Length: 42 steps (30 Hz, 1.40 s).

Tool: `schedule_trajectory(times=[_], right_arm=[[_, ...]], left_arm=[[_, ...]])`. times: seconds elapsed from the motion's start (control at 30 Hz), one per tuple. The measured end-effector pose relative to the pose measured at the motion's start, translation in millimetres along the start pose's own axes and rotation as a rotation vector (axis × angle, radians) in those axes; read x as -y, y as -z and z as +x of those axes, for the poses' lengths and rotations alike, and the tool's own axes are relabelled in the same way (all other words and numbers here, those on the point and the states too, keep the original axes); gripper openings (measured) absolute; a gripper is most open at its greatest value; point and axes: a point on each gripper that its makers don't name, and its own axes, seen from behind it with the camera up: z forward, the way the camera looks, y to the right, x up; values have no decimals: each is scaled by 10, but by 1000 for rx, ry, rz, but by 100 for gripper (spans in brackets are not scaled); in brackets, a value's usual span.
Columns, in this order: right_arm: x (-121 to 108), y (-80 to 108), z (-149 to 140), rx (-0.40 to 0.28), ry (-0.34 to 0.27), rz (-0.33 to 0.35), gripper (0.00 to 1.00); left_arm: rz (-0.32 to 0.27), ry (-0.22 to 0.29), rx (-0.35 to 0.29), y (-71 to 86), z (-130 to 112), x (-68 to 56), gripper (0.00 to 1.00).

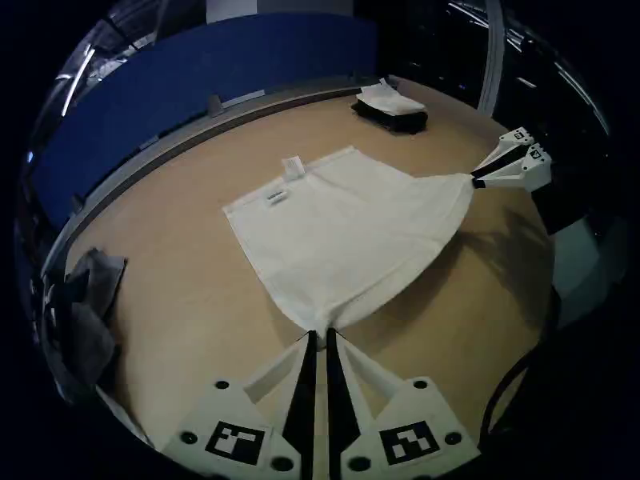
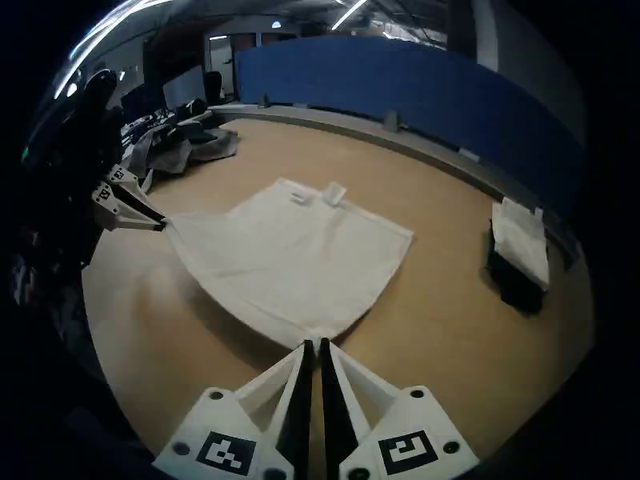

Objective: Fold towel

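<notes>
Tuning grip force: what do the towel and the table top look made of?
Towel: thin white cloth, matte, probably woven cotton; it drapes and puckers at the pinched corners. Table top: smooth tan board, likely laminate or wood veneer; even colour, soft sheen.

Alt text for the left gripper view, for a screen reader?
The left gripper pinches the near corner of a white towel spread on a wooden table. The right gripper holds another corner at the right; a blue partition runs behind.
</notes>
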Motion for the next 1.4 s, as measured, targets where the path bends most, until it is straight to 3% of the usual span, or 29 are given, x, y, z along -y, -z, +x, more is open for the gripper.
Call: schedule_trajectory(times=[0.2,0.97,1.4], right_arm=[[-21,146,147,-35,-16,-5,6],[-49,567,421,-103,-39,-16,6],[-40,702,518,-128,-42,-12,6]], left_arm=[[14,27,-31,168,147,21,8],[37,44,-98,623,508,20,8],[44,46,-116,753,584,11,8]])
